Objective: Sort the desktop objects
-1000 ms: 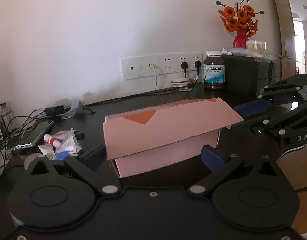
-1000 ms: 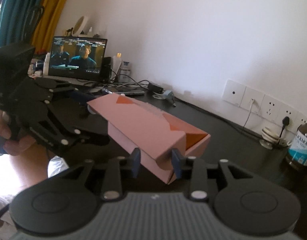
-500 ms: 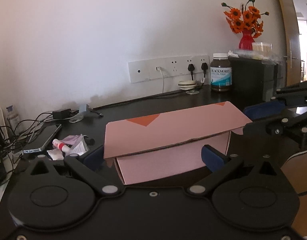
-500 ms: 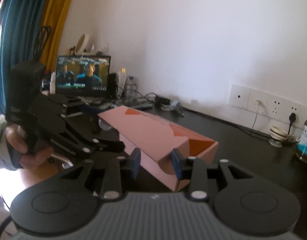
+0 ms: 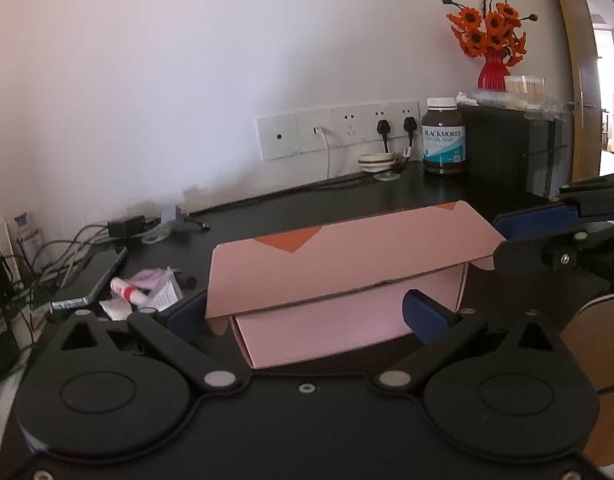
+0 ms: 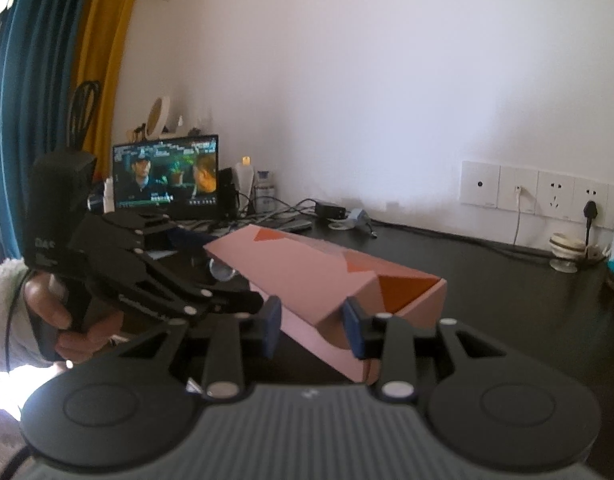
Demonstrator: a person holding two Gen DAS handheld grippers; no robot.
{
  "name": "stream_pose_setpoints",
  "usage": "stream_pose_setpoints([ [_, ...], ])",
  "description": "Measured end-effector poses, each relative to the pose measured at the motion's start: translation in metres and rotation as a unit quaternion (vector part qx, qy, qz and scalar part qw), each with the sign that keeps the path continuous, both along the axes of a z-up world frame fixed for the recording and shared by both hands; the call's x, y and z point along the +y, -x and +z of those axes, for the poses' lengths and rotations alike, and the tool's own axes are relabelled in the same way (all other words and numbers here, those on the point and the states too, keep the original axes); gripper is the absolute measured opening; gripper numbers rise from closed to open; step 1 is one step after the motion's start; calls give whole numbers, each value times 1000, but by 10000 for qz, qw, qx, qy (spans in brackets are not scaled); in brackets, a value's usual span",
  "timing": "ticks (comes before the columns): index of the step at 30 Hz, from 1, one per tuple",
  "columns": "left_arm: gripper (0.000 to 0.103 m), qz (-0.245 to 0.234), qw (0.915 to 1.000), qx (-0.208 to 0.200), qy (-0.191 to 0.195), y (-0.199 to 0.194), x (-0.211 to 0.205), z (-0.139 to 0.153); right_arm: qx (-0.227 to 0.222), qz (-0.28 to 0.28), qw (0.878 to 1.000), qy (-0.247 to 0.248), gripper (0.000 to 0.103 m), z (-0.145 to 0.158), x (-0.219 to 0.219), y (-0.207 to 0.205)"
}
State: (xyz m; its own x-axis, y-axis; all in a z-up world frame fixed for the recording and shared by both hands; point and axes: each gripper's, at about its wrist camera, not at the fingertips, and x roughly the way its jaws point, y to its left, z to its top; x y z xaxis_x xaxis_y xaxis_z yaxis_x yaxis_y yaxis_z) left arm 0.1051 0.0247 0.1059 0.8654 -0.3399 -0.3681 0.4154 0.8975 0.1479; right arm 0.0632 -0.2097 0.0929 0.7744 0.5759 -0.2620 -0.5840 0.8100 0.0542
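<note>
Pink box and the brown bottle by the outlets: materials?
Pink box: looks like matte paperboard, judging by its creased fold lines, thin raw edges and orange printed inside. Brown bottle: amber, glossy, translucent, white cap, printed label; glass or plastic, can't tell.

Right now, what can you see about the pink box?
The pink box is long, looks like thin cardboard, with orange triangles on its lid and an orange inside. It lies on the black desk, lid flap partly raised. The right gripper pinches one end; the left gripper straddles its long side, open.
</note>
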Motion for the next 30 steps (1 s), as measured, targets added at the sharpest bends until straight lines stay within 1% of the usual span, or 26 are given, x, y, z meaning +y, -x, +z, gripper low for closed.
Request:
stream_pose_setpoints([
  [4,103,10,10000,-30,13,-1,1,6,81,-14,9993,-377,34,7,-5,-3],
  [6,103,27,10000,27,20,-2,2,3,119,-22,9988,-469,34,7,-6,-4],
  [9,103,51,9999,82,-36,-1,2,-4,212,-13,9985,-511,34,1,-5,-4],
  [12,103,59,9998,-17,-172,3,0,-4,251,-29,9983,-523,34,-3,-4,-2],
  [17,103,1,10000,54,-81,3,3,-3,308,13,9983,-500,34,-1,-6,0],
  [22,103,11,9997,-91,-232,5,1,-10,387,38,9979,-514,34,-6,-7,-2],
  [24,103,-44,9997,-109,-207,5,2,-9,349,36,9990,-267,34,-5,-5,-1],
  [25,103,-66,9997,-130,-199,6,2,-8,262,-17,9997,-25,34,-4,-2,1],
  [26,103,-84,9996,-162,-219,6,2,-9,91,-79,9996,248,37,-3,2,3],
  [28,103,-118,9993,-230,-286,7,1,-10,-376,-139,9949,923,48,-1,10,10],
  [29,103,-149,9991,-251,-318,7,0,-11,-547,-127,9908,1229,57,-2,14,11],
  [30,103,-174,9988,-277,-356,7,-2,-12,-658,-91,9866,1490,61,-2,17,10],
])
